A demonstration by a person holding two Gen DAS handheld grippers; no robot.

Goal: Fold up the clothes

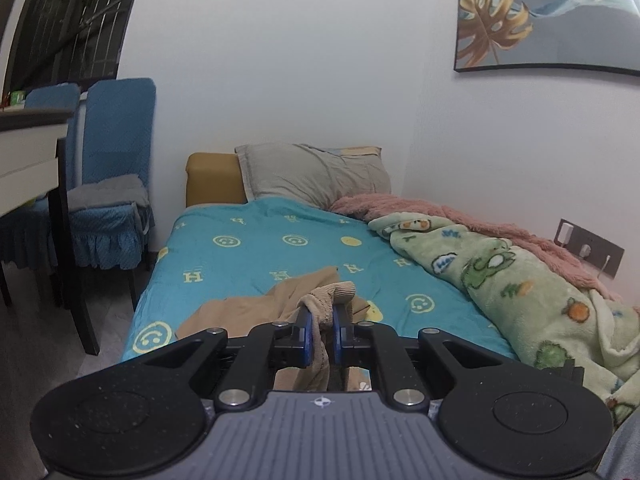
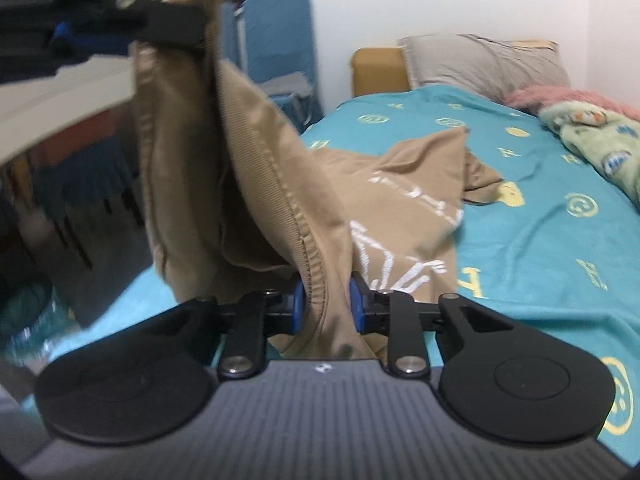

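I have the tan garment (image 2: 248, 184) pinched in both grippers; my left gripper (image 1: 320, 330) is nearly closed on a bunched ribbed edge of it, and my right gripper (image 2: 326, 304) is clamped on a stitched hem, the cloth filling the narrow gap between its blue pads (image 2: 298, 300); no earlier view lets me say more of the jaws; the garment rises from my right gripper up and to its left, where the left gripper shows only as a dark blurred shape, and the rest trails ahead onto the bed; white printing on the cloth just right of my right gripper is too creased and blurred to read; how much fabric hangs below either gripper is hidden by the gripper bodies; I see no containers; ahead of both grippers lies the turquoise sheet (image 1: 280, 240) with yellow smiley faces, a grey pillow (image 1: 312, 176) at its far end, a green cartoon blanket (image 1: 500, 276) and pink fleece (image 1: 440, 208) to the right; left of the left gripper stand blue-covered chairs (image 1: 112, 168) and a table edge (image 1: 28, 148); a leaf picture (image 1: 540, 16) hangs on the white wall, cut off at the frame
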